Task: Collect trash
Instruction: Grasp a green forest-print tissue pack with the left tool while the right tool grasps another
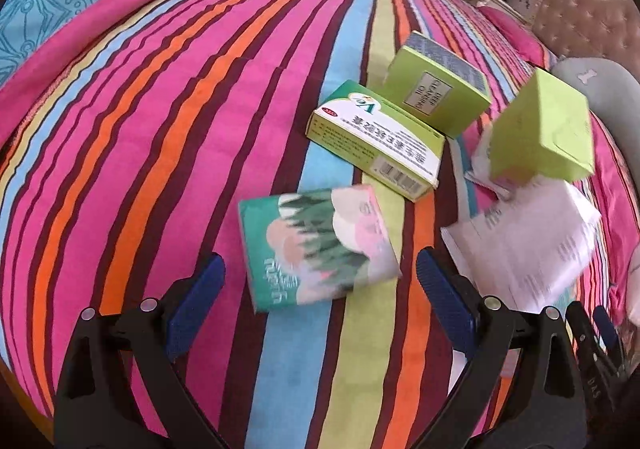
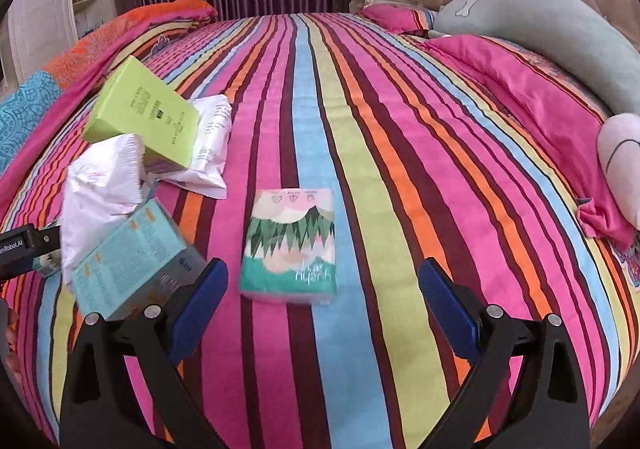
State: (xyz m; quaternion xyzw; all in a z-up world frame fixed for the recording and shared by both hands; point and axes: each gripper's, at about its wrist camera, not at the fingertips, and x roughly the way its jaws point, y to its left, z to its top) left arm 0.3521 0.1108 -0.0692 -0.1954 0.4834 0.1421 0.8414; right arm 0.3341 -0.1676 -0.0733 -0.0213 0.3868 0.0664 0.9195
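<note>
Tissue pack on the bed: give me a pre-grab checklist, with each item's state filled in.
1. Left hand-held gripper open: ok.
2. Right hand-held gripper open: ok.
3. Tissue pack lies flat on the striped bedspread, nothing on top: ok.
4. Pack sits between the right hand-held gripper's fingers, just ahead of the tips: ok.
5. White wrapper and teal box clear of the pack: ok.
6. Trash bin or bag within reach: cannot tell, none in view.

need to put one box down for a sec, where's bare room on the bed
Free: the striped bedspread between the green forest-print tissue pack and the pink pillow. Crowded: the pack's other side, where the lime-green carton, white plastic wrappers and pale blue box pile up.
</note>
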